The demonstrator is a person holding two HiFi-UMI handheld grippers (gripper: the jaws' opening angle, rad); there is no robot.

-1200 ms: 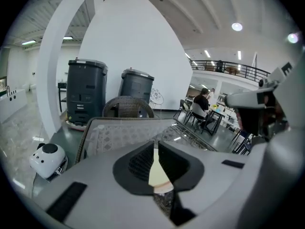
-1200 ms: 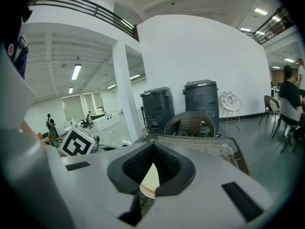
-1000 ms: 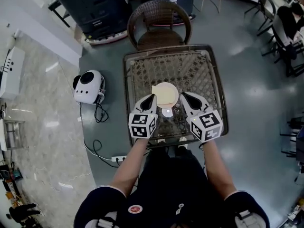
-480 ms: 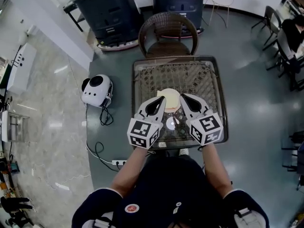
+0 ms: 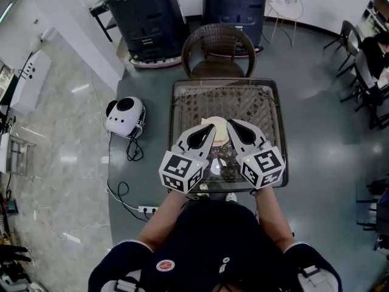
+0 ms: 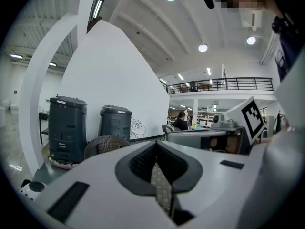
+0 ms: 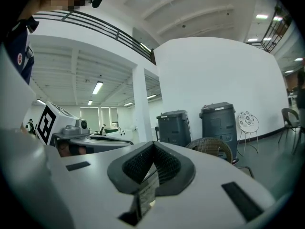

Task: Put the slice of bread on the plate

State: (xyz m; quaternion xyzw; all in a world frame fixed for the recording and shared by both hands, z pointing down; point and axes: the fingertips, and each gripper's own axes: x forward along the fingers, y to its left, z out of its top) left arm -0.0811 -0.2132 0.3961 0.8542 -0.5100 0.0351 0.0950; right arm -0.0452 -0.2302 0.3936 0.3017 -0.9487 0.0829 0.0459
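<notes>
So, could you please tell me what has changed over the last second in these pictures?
Both were lifted away from the table, up toward the head camera: the left hand-held gripper and the right hand-held gripper now show larger. Neither took hold of anything; both have their jaws shut and empty. The slice of bread stayed on the plate, on the table.
</notes>
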